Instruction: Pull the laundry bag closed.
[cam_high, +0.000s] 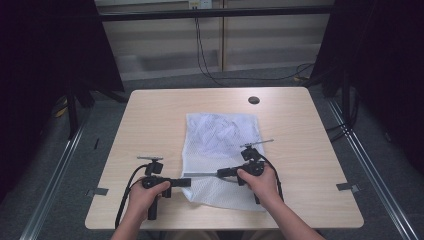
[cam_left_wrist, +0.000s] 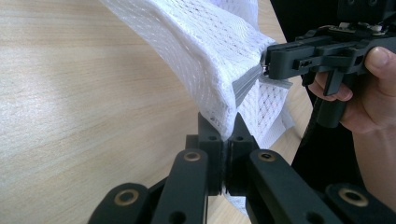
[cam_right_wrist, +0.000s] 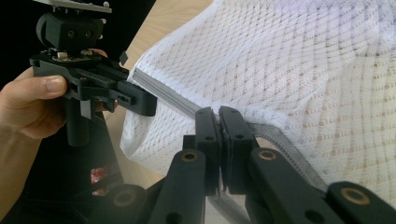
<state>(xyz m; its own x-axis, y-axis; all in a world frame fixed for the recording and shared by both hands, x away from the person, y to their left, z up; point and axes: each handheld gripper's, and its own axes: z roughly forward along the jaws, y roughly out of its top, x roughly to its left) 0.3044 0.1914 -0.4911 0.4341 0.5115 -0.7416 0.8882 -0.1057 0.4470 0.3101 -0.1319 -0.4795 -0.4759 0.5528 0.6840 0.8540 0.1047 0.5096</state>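
One white mesh bag (cam_high: 220, 150) is laid on the table (cam_high: 150, 125), its near end lifted; the left claw (cam_high: 186, 182) is pinched on the bag's edge; the right claw (cam_high: 222, 173) is clamped on what appears to be its grey zipper strip (cam_right_wrist: 173, 98); two claws are counted, one bag.

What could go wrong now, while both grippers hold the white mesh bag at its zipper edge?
1. The left gripper pinches only a thin fold of the mesh bag, so the fabric may slip out if it is pulled.
2. The right gripper is shut on the grey zipper strip; pulling the hands apart could snag the mesh or jam the zipper.
3. The bag's near edge is lifted, so the whole bag may slide across the table.
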